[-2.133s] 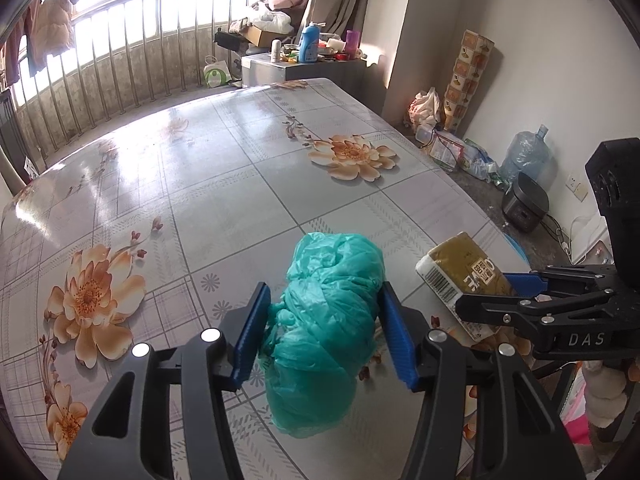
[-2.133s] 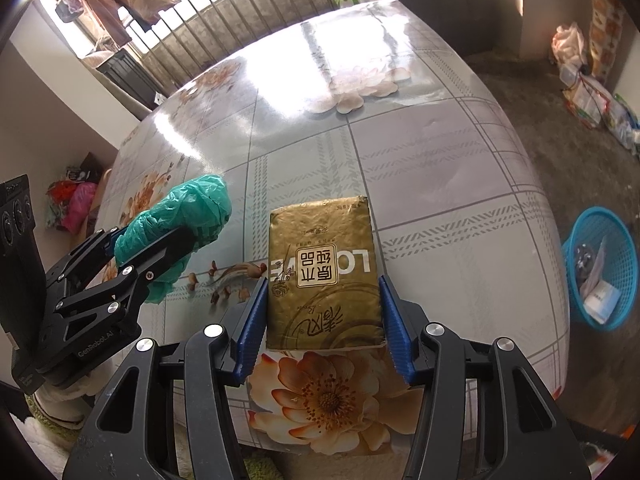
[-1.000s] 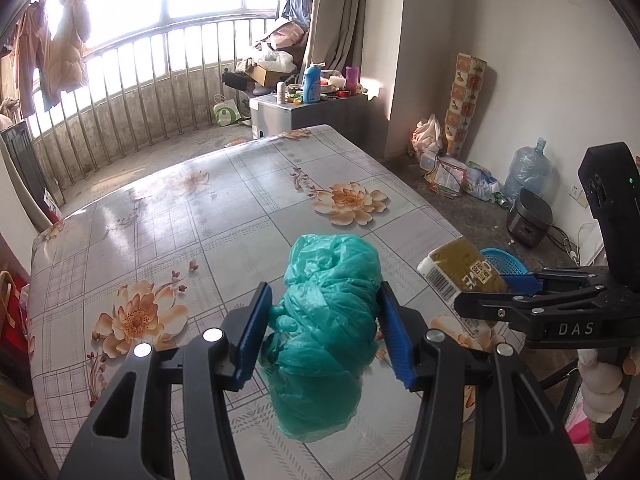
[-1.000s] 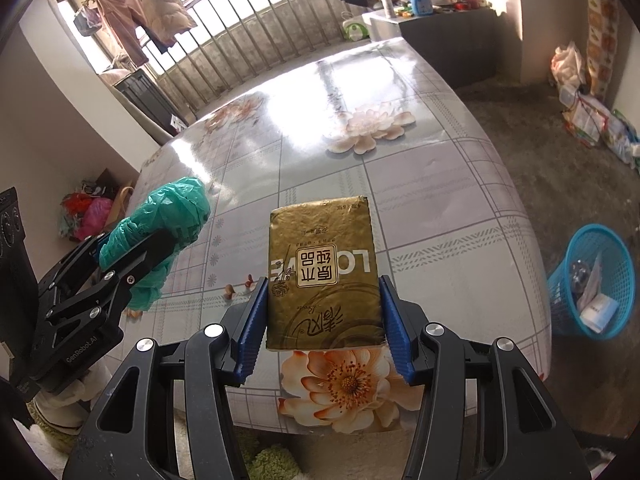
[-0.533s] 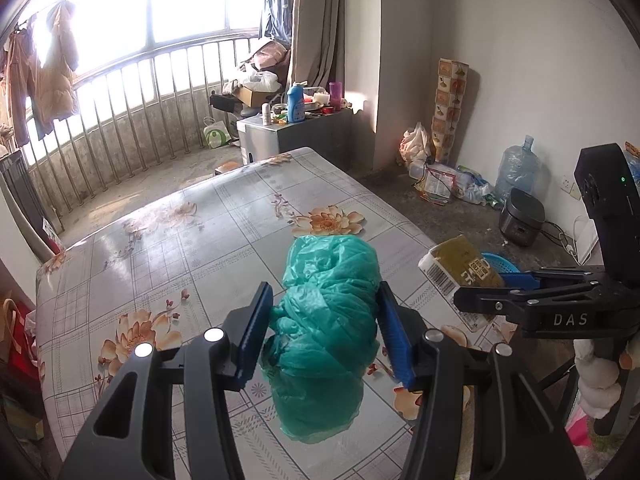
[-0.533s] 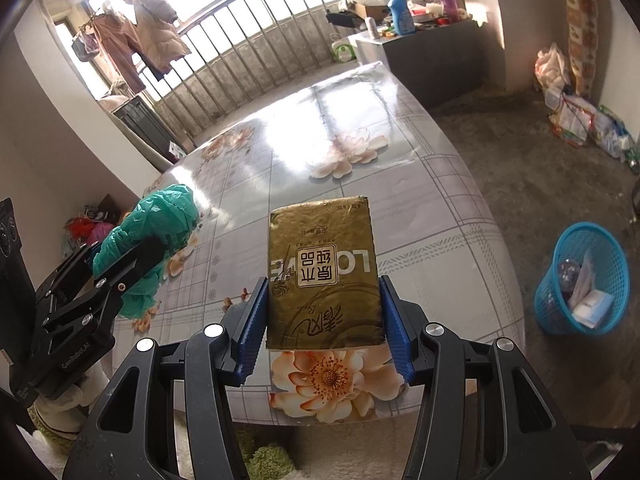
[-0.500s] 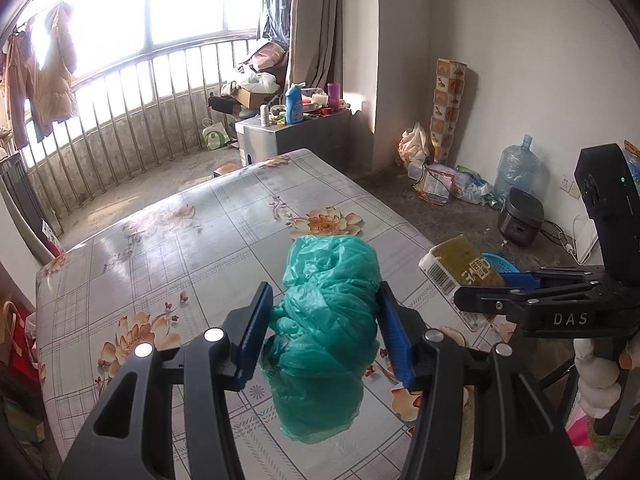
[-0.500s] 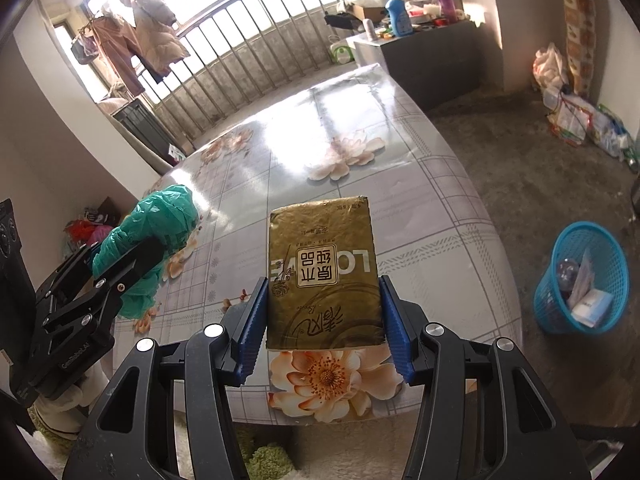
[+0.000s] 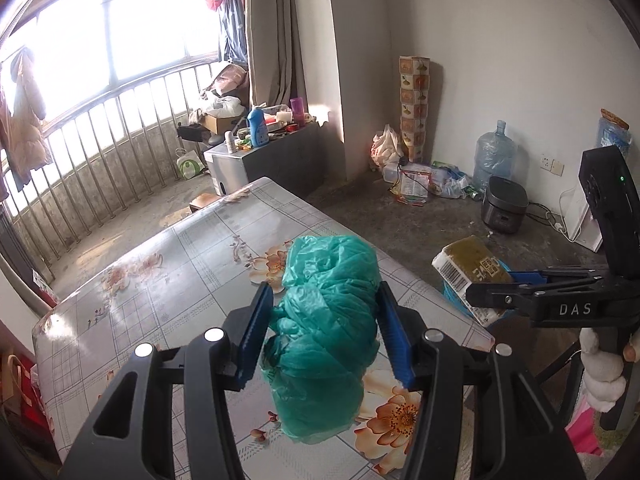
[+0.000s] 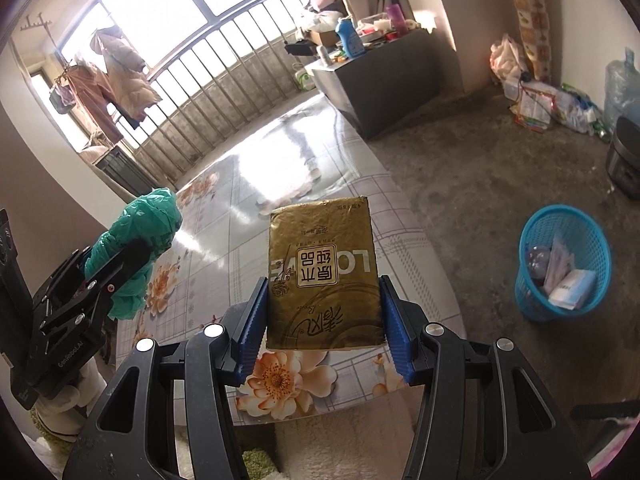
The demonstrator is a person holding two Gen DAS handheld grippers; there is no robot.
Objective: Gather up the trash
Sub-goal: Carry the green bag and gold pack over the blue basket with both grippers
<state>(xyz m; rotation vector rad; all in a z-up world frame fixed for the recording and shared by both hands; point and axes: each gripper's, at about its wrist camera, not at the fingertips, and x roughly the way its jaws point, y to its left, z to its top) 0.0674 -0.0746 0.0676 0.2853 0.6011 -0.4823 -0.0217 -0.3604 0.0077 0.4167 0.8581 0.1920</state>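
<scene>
You are clamping the crumpled teal plastic bag [image 9: 326,316] half-wide in your left gripper [image 9: 325,334] and gripping the flat gold tissue packet [image 10: 323,276] in your right gripper [image 10: 323,330], both lifted above the floral table [image 9: 168,280], likely for carrying to the blue mesh wastebasket [image 10: 564,264].

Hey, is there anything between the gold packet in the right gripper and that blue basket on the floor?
Nothing visible. The gold packet, clamped in the right gripper, hangs over the table's edge; only bare floor lies between that edge and the blue basket, whose mouth is uncovered.
</scene>
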